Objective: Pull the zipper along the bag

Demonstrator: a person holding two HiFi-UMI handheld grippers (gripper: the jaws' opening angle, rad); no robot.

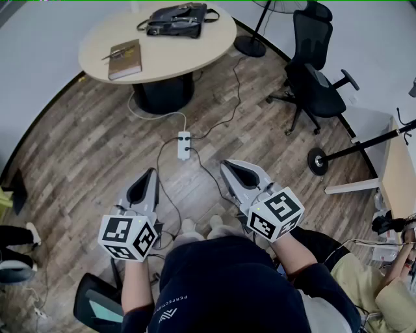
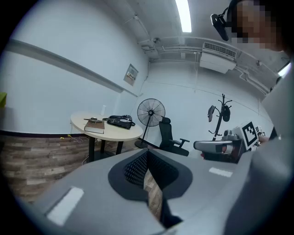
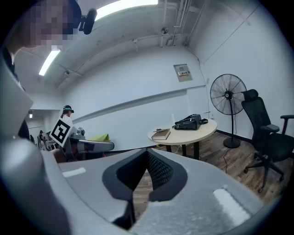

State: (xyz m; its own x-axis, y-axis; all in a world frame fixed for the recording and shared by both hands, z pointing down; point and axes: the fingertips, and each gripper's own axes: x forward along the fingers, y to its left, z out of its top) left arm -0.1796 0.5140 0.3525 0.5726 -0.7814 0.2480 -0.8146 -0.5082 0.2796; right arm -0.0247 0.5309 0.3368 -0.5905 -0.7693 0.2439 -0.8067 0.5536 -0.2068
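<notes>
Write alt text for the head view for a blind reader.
Seen from above, a person holds the left gripper and right gripper, both shut and empty, over a wood floor. Ahead stands a round table with a black bag and a book.

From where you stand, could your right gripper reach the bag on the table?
Probably not: the bag sits on the table, far beyond the right gripper; only floor and a power strip lie between.

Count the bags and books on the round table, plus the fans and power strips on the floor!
Bag: 1
Book: 1
Fan: 1
Power strip: 1
Total: 4
</notes>
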